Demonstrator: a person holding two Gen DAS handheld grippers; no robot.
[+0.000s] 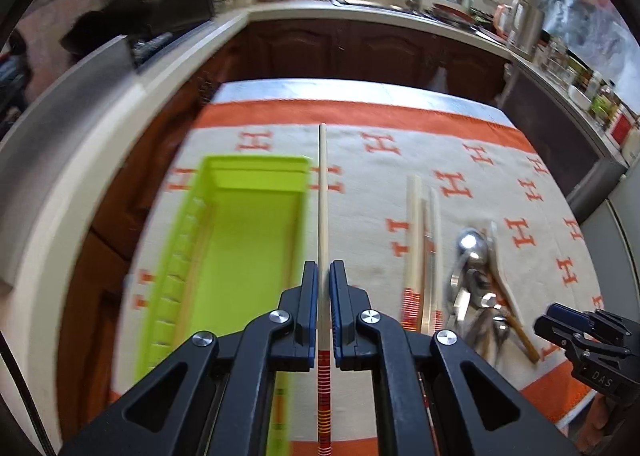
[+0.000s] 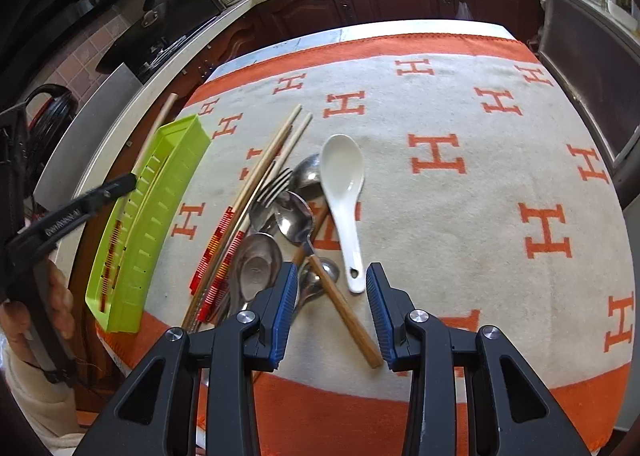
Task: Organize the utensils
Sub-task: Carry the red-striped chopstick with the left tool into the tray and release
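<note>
A long pale wooden chopstick with red and orange stripes at its thick end (image 1: 323, 215) is pinched between the two fingers of the left gripper (image 1: 323, 276). It points straight ahead, just beside the right wall of the bright green plastic tray (image 1: 176, 280). The tray lies at the left edge of the cream and orange cloth with big H letters (image 2: 460, 215).

The right gripper (image 2: 332, 280) has its fingers wide apart — nothing is between them. It hangs over a pile of utensils: a white china soup spoon (image 2: 343, 179), shiny metal spoons (image 2: 294, 215), a metal fork (image 2: 272, 191) and more striped chopsticks (image 2: 256, 183) — all touching or crossing each other.
</note>
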